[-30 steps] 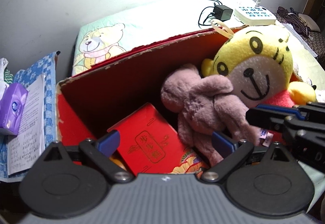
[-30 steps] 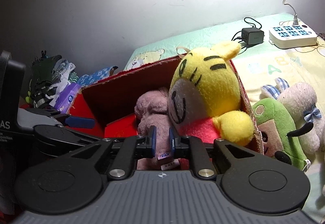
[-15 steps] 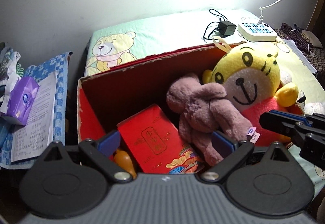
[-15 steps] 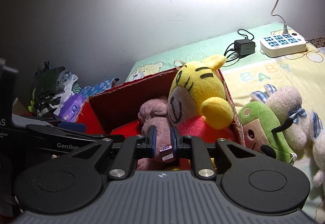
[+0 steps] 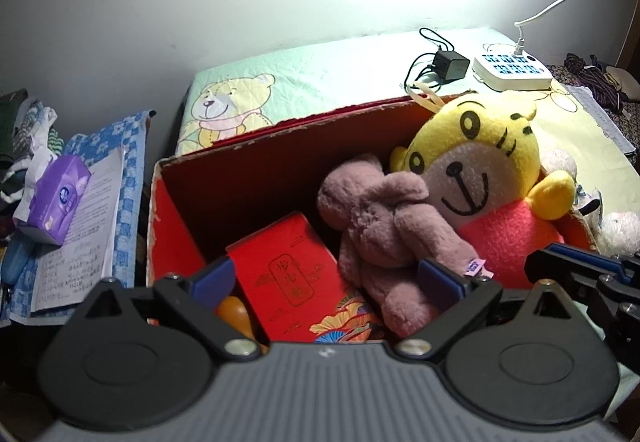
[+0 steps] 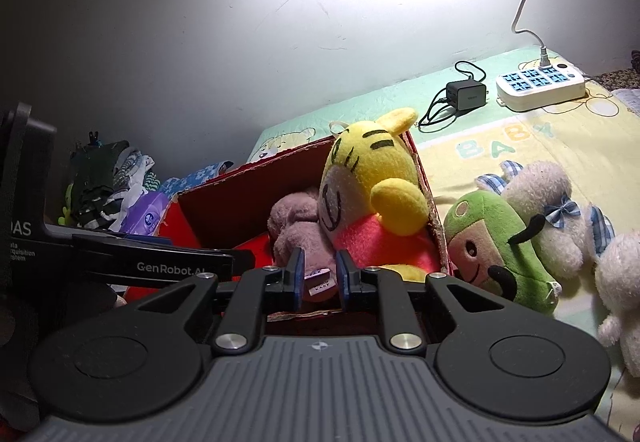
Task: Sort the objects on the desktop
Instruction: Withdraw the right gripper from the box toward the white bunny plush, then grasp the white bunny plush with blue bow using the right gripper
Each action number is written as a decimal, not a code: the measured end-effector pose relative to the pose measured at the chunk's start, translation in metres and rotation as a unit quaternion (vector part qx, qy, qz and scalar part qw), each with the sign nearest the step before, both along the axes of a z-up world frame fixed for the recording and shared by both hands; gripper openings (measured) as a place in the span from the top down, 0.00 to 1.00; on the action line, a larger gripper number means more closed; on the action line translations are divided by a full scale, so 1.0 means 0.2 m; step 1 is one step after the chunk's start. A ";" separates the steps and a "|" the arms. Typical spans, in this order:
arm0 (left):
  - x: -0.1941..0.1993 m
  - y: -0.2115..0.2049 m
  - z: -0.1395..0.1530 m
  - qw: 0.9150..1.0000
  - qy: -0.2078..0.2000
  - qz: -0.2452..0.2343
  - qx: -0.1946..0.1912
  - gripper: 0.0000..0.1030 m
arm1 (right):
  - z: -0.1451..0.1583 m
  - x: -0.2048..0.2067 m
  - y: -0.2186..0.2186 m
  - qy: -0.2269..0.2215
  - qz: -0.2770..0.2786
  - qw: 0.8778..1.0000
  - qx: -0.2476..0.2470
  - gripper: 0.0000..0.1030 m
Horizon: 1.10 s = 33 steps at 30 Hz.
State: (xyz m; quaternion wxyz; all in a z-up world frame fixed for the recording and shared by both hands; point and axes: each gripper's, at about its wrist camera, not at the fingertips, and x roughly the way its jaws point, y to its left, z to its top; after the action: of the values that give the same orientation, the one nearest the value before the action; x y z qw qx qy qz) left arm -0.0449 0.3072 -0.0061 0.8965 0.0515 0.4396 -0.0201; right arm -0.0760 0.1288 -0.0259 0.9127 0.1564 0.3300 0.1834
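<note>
Two grippers hovering at the near edge of a red cardboard box of soft toys.

The left gripper is sitting spread wide and empty; ahead of it the mauve plush bear is lying inside the box against the yellow plush tiger in a red top, beside a red printed gift box. The right gripper is standing narrowly parted, gripping nothing, the bear's tag just beyond its tips.

1. "GenRobot.AI" was printed in white on the black arm of the left gripper.
2. "BABY" stood in pastel letters on the quilted mat.
3. The characters on the red box and the plush tag were illegible.
</note>
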 end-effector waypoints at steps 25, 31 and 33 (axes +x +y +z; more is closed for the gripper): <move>-0.20 -0.83 0.17 0.995 -0.072 0.002 -0.063 0.04 | 0.00 0.06 -0.86 -0.020 0.080 0.995 0.051 0.76; -0.22 -1.10 0.06 0.995 -0.041 -0.043 -0.079 0.04 | -0.10 0.12 -1.10 0.014 0.058 0.997 0.054 0.74; -0.21 -1.16 0.00 0.994 -0.022 -0.050 -0.090 0.04 | -0.14 0.14 -1.17 0.026 0.049 0.997 0.062 0.69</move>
State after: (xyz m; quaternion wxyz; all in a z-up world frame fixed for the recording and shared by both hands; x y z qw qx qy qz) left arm -0.0876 0.0750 -0.0070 0.9049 -0.0066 0.4128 -0.1033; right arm -0.0489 -0.1042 -0.0543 0.8822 0.2012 0.3492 0.2434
